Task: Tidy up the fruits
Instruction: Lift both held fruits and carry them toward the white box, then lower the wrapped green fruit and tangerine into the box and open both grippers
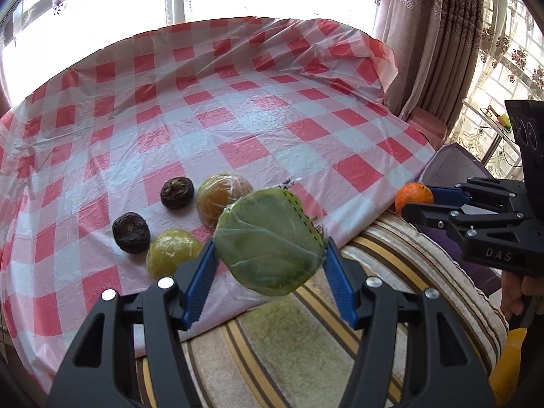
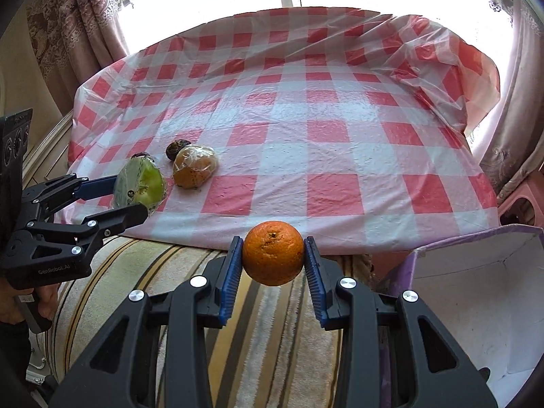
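By the bright curtained window, the checked desk point(image 1: 238, 108) is carrying wrapped fruits while the left tongs point(image 1: 268, 258) are gripping a wrapped green fruit point(image 1: 268, 241) and the right tongs point(image 2: 273, 255) are squeezing an orange point(image 2: 273, 252) off its edge, probably bound for the purple box point(image 2: 476, 272)

Wrapped green fruit point(image 1: 268, 241) between the left hand-held gripper point(image 1: 270, 265) pads, above the checked tablecloth point(image 1: 238, 108) edge.
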Demonstrator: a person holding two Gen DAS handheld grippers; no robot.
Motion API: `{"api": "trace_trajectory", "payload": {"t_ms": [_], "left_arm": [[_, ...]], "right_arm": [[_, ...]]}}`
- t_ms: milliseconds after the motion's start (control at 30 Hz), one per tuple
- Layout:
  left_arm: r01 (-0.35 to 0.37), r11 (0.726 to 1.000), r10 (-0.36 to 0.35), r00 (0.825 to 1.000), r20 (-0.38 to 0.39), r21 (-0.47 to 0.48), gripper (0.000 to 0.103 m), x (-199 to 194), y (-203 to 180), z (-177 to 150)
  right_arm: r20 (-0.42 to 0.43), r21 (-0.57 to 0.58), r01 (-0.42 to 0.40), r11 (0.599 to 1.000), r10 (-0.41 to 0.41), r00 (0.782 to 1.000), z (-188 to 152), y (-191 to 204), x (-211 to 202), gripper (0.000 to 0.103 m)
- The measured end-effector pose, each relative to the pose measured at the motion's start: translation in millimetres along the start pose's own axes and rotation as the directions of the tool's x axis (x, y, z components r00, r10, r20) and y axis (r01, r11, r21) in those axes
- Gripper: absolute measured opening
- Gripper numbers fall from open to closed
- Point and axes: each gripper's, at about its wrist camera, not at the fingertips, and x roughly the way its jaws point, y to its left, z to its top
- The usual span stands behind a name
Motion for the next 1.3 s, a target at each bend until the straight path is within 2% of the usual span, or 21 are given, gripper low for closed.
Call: {"api": "trace_trajectory", "payload": {"t_ms": [500, 800, 1100, 1300], "left_arm": [[0.063, 0.991, -0.059, 0.998, -0.032, 0.118, 0.062, 23, -63, 10], [0.104, 0.978, -0.098, 0.994, -0.043, 0.178, 0.062, 33, -99, 19], [0.183, 0.945, -0.171, 0.983, -0.067, 0.27, 0.062, 52, -162, 32], [0.259, 0.904, -0.235, 0.966, -0.112, 0.341, 0.062, 70, -215, 36]], "right_arm": [[0.003, 0.124, 0.093, 0.988, -0.094, 0.996, -23, -74, -21, 0.036], [-0.009, 0.187, 0.166, 0.968, -0.168, 0.986, -38, -114, -31, 0.036], [-0.066, 0.271, 0.273, 0.923, -0.265, 0.962, -61, -175, -39, 0.036], [-0.142, 0.267, 0.352, 0.897, -0.325, 0.935, -78, -204, -31, 0.036]]}}
